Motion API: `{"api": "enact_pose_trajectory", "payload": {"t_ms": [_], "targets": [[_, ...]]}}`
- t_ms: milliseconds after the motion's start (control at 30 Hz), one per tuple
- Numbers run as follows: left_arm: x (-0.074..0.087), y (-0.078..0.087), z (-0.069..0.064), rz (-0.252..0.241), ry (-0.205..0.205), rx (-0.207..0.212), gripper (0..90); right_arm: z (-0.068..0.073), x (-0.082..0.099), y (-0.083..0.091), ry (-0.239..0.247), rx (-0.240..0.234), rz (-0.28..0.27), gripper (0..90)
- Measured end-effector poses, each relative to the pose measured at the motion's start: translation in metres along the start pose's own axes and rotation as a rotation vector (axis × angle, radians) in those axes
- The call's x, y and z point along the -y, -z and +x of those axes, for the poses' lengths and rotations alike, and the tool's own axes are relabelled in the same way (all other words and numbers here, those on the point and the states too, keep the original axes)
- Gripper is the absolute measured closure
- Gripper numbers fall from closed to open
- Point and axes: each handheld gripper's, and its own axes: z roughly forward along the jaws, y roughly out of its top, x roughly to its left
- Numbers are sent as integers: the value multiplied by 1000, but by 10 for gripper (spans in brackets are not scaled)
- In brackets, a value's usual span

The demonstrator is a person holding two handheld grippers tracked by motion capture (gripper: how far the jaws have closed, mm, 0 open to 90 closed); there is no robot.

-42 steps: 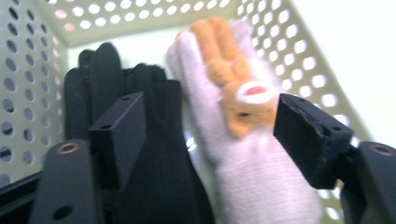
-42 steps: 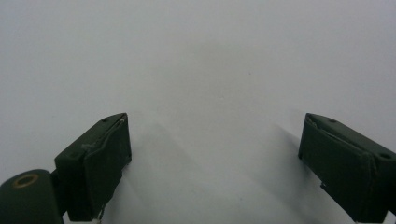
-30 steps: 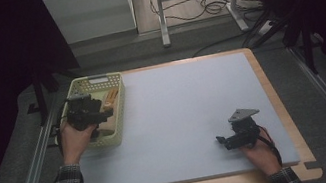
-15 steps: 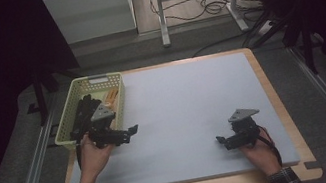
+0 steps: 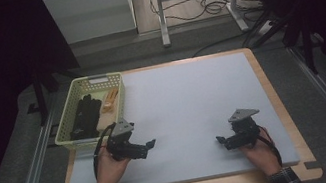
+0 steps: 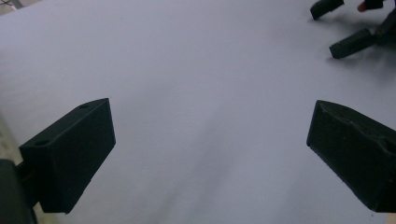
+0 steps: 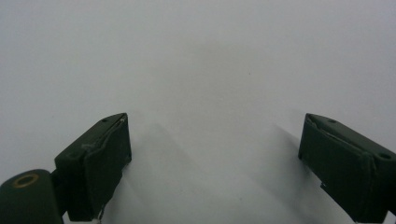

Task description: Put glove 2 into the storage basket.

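— Grey mat covers the desk. Where are the tongs?

— Left tongs hover low over the mat, just beside the yellow basket. Right tongs sit near the front right.

— Holding anything?

— No. Both are wide open, with bare mat between the jaws.

— And the basket?

— A black glove lies inside it, next to something orange.

A pale grey mat covering the wooden table, cables on the floor beyond its far edge.
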Motion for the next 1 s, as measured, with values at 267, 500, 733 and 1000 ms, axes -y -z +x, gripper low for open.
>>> {"api": "enact_pose_trajectory", "payload": {"t_ms": [267, 500, 733, 1000], "targets": [[10, -17, -18, 6, -32, 35, 11, 0, 0, 0, 0, -1, 0, 90], [22, -35, -26, 55, -51, 57, 10, 0, 0, 0, -1, 0, 0, 90], [33, -51, -34, 133, -82, 51, 7, 0, 0, 0, -1, -1, 0, 90], [38, -61, -33, 171, -61, 63, 6, 0, 0, 0, -1, -2, 0, 90]]}}
